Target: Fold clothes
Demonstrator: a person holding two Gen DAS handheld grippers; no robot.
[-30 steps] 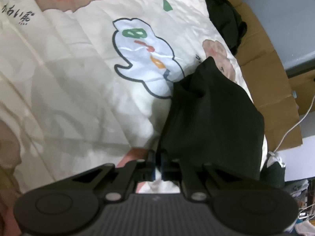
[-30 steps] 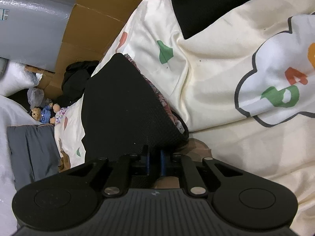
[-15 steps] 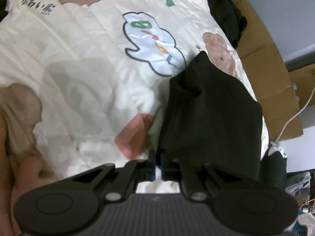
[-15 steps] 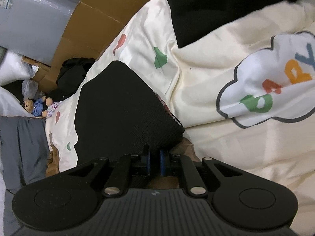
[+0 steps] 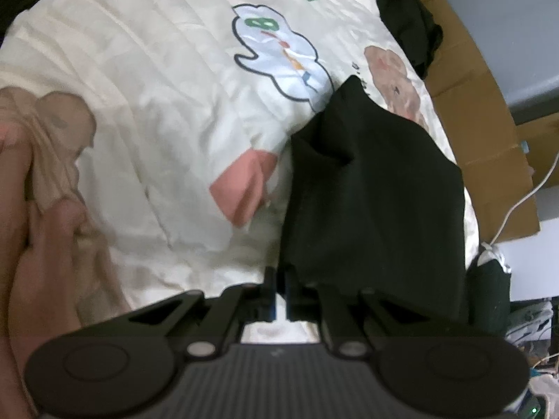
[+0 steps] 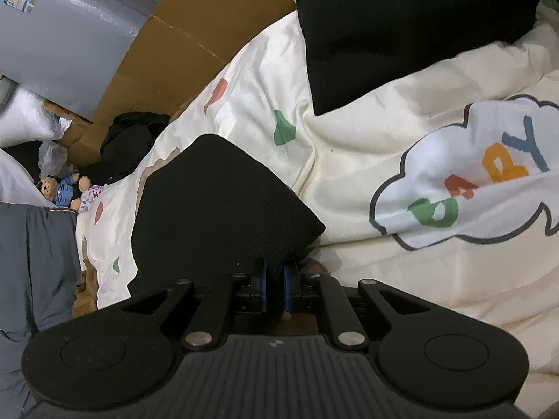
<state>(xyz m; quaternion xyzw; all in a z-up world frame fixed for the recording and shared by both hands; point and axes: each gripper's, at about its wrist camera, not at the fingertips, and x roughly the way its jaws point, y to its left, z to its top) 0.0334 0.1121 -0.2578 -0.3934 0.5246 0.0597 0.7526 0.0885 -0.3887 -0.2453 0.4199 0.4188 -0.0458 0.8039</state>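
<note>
The black garment [image 5: 377,202] runs lengthwise from bottom centre toward upper right; the left gripper [image 5: 281,295] and the right gripper [image 6: 275,281] each pinch its edge, jaws narrow.

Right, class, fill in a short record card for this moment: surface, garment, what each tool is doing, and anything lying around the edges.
surface: cream bedspread printed with bears and a cloud
garment: black cloth, lifted off the bedspread at both held ends
left tool: shut on an edge of the black cloth
right tool: shut on a textured corner of the black cloth
second dark garment: lies flat further up the bedspread
beside the bed: cardboard, toy bears, white cable
</note>
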